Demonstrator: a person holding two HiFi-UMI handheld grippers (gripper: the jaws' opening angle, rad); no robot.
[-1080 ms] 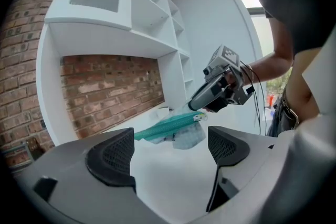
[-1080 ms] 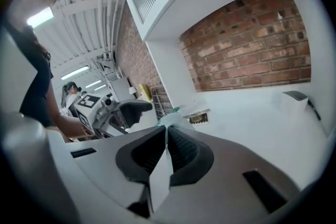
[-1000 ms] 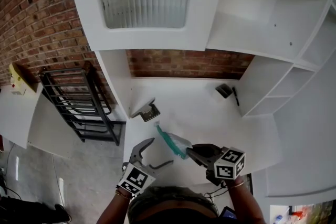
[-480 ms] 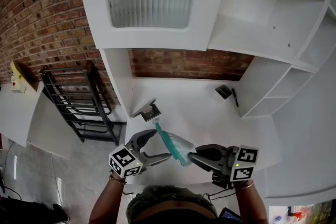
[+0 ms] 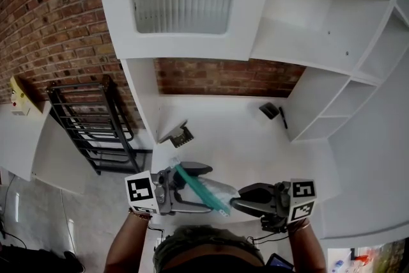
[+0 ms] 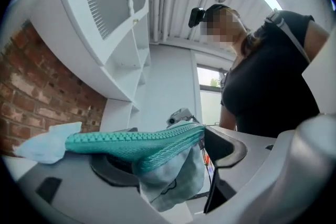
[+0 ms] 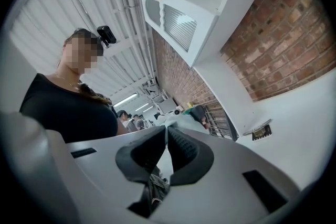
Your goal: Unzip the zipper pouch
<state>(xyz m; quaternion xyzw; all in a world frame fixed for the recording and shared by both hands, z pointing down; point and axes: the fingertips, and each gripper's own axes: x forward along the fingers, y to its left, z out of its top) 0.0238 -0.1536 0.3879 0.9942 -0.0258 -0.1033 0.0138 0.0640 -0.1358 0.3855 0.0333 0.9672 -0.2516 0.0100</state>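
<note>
A: Where's the pouch?

B: Zipper pouch (image 5: 206, 192) is at the bottom centre of the head view, strung between both grippers and seen against the near edge of the white tabletop (image 5: 243, 137). The teal zipper band (image 5: 190, 179) runs diagonally from upper left to lower right. The pale see-through body hangs on the right side of it.

A: Right gripper?

B: Right gripper (image 5: 234, 202) is at lower right, clenched on the pouch's lower-right end. In its own view the pads are together with thin pale fabric pinched at the tips.

A: Left?

B: Left gripper (image 5: 210, 188) is at lower left. Its jaws are spread wide and have just been closing a bit. The pouch sits between them. In its own view the teal band lies across the left-hand pad and its end reaches the right-hand jaw, with the body sagging into the gap. The jaws stand loose round it, not clamped.

A: Anything else?

B: A small flat grey object (image 5: 177, 134) lies on the tabletop left of centre, well apart from the pouch. A small black object (image 5: 271, 110) sits toward the tabletop's upper right. There's a white cabinet (image 5: 182, 41) with a ribbed door at top centre, a brick wall (image 5: 38, 16) at upper left and a black metal rack (image 5: 96, 131) at middle left. A person in a dark top shows in both gripper views.
</note>
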